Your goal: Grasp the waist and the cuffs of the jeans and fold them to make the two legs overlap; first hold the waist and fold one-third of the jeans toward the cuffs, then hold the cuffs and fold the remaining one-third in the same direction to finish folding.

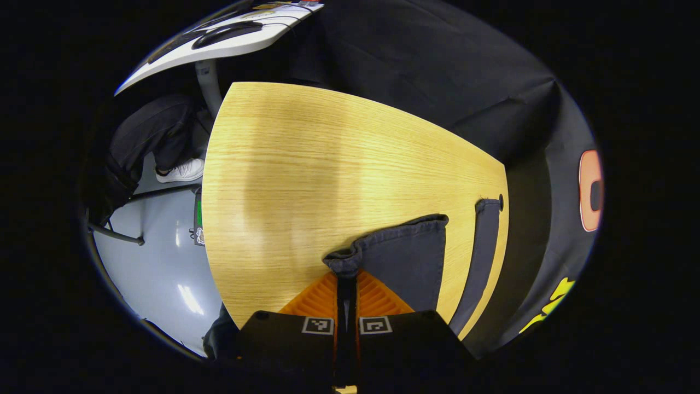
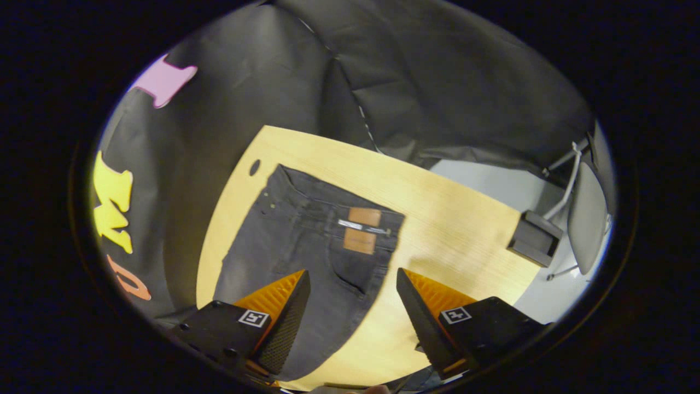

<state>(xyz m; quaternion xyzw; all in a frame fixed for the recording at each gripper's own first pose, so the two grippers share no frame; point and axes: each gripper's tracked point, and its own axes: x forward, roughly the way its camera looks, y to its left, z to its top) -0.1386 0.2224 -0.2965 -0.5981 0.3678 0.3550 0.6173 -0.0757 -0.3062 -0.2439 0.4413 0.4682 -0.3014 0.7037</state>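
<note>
Dark grey jeans point(image 2: 306, 246) lie flat on the wooden table point(image 2: 448, 230), waist end farthest from me in the right gripper view, with a brown patch point(image 2: 363, 227) on the waistband. My right gripper point(image 2: 353, 298) hovers open above the seat of the jeans, one finger over the cloth and the other over bare wood. In the left gripper view, my left gripper point(image 1: 345, 276) is shut on the bunched edge of one cuff point(image 1: 404, 254). The other leg point(image 1: 484, 251) lies as a narrow strip to the right, near the table's edge.
A small hole point(image 1: 501, 198) marks the table corner near the jeans. A person's dark trouser legs and a white shoe point(image 1: 180, 171) stand on the grey floor to the left. A dark box point(image 2: 535, 238) and a chair point(image 2: 585, 219) sit beyond the table's far side.
</note>
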